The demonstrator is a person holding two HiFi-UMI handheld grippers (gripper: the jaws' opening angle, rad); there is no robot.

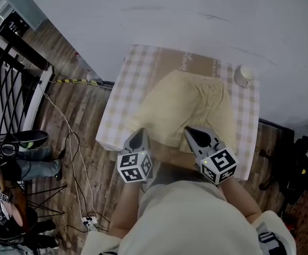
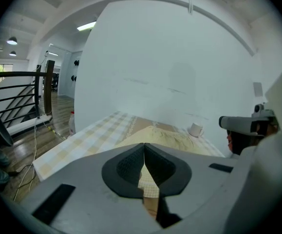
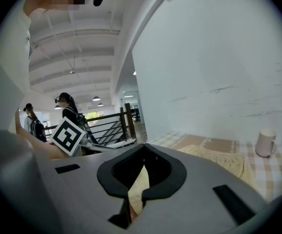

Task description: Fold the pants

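Beige pants (image 1: 188,102) flat, mid checkered desk (image 1: 123,89); white mug (image 1: 243,75) past pants' far right corner. Left tongs (image 1: 140,133) and right tongs (image 1: 190,130) both clenched, nothing between, at pants' near edge. Step, likely: approach before fold. Next: release tongs, pinch near edge, carry it toward far edge.

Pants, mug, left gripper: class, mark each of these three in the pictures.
pants (image 1: 188,105), head view, middle of the yellow fabric.
mug (image 1: 243,75), head view, its white body.
left gripper (image 1: 141,132), head view, the tip where its jaws meet.
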